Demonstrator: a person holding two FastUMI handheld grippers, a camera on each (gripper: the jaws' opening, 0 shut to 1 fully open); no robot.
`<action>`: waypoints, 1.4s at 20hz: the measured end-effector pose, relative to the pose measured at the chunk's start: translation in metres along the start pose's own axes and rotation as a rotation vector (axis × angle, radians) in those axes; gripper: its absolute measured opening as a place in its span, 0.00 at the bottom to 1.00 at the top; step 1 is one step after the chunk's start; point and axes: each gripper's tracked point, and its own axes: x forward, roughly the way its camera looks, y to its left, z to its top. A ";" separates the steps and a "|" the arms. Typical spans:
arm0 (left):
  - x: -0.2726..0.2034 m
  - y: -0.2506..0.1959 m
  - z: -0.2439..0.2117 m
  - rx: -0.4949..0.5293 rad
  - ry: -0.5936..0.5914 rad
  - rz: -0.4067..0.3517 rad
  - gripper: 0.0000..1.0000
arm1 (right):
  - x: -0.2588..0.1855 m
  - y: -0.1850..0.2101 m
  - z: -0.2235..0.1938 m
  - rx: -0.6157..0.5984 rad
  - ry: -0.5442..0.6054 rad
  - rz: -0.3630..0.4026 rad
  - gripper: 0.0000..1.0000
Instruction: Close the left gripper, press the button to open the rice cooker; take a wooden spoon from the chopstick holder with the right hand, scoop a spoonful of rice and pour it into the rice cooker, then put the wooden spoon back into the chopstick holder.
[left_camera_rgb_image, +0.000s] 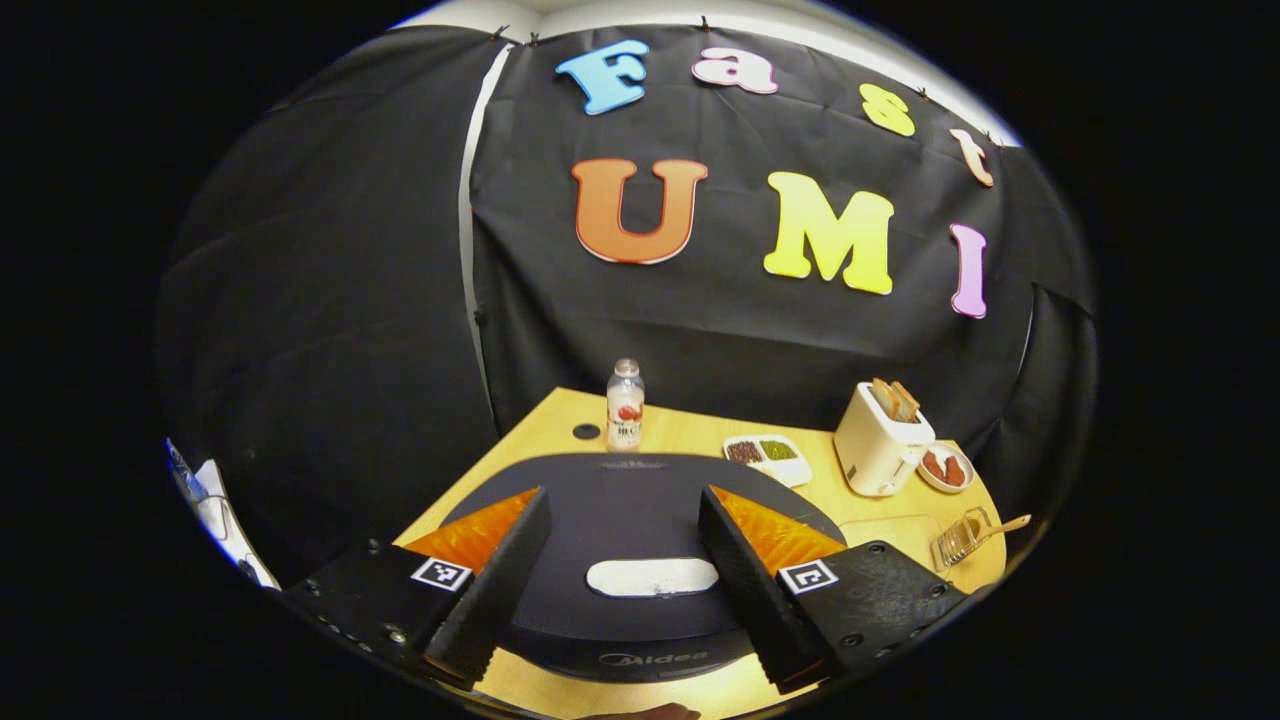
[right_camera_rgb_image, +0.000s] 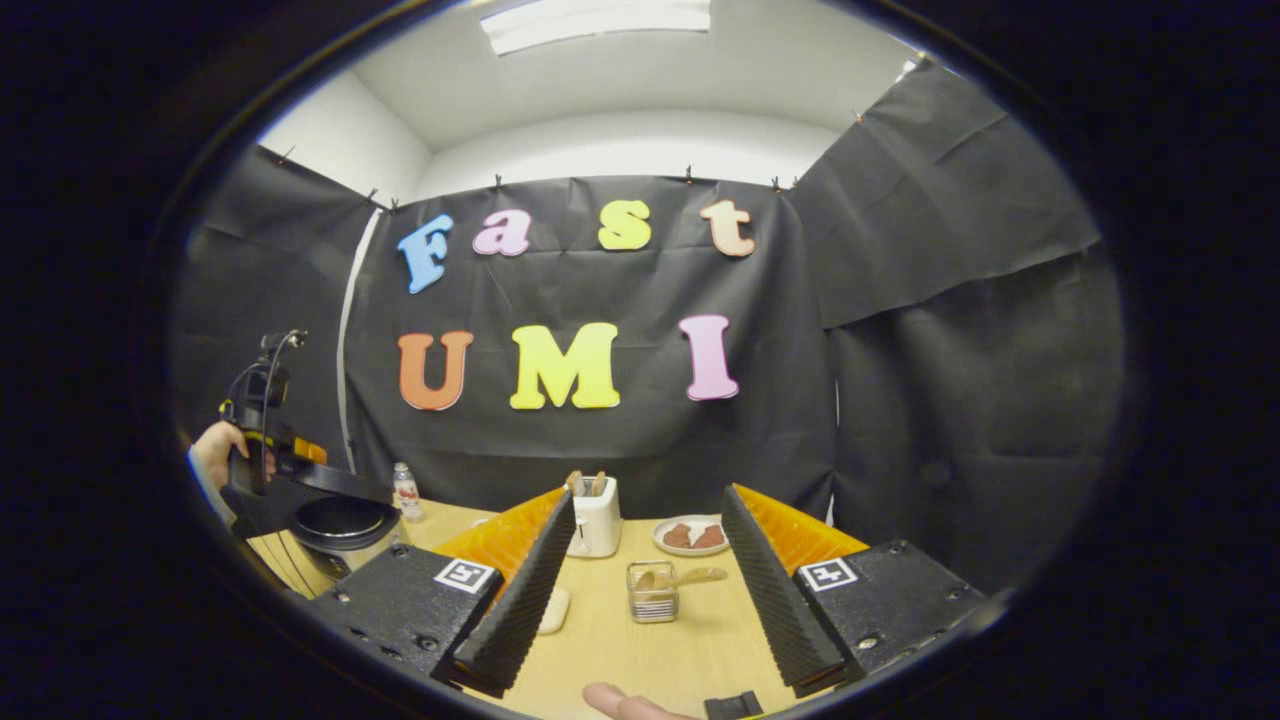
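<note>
The wooden spoon (right_camera_rgb_image: 686, 578) sits in the chopstick holder (right_camera_rgb_image: 652, 592) at 12 o'clock of the right gripper (right_camera_rgb_image: 650, 590), fingers wide and empty. Probably light and stiff, so the sticking-out handle looks like the best hold. The left gripper (left_camera_rgb_image: 622, 580) is spread wide over the rice cooker (left_camera_rgb_image: 620, 520) lid.

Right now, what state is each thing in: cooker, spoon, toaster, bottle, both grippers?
Rice cooker: lid shut, button not yet pressed.
Left gripper: open, fingers spread over the cooker lid.
Right gripper: open, holding nothing.
Wooden spoon: resting in the chopstick holder.
Toaster: upright, bread in its slots.
Bottle: upright, cap on.
</note>
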 end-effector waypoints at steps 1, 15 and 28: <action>-0.003 -0.001 -0.005 0.012 -0.001 -0.009 1.00 | -0.003 0.002 0.001 0.001 -0.007 0.006 0.92; -0.042 -0.009 -0.082 0.078 0.098 -0.012 0.95 | -0.030 0.022 0.005 0.019 -0.036 0.030 0.95; -0.052 -0.016 -0.087 0.072 -0.145 0.026 0.96 | -0.024 0.035 -0.007 -0.008 -0.022 0.041 0.95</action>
